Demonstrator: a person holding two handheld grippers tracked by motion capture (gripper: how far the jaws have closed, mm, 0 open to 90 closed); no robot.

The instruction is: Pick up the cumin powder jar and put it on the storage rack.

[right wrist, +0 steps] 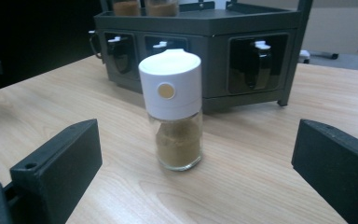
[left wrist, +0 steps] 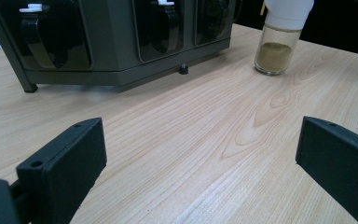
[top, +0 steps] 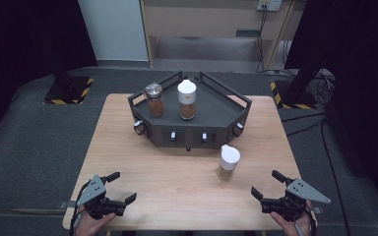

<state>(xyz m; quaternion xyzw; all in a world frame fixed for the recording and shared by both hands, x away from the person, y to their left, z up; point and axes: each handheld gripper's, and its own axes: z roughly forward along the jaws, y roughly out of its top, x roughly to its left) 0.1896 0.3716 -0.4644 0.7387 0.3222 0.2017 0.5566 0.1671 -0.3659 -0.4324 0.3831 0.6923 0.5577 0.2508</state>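
A recording lab set up around one small test table

A light wooden table stands alone on grey carpet, with black curtains closing off 9 and 3 o'clock. Black stand bases edged in yellow-black hazard tape sit at 10 and 2 o'clock, loose cables trail by the right one, and a wall socket with plugged leads shows at 1 o'clock. A dark spice rack is the table's lone kitchen prop.
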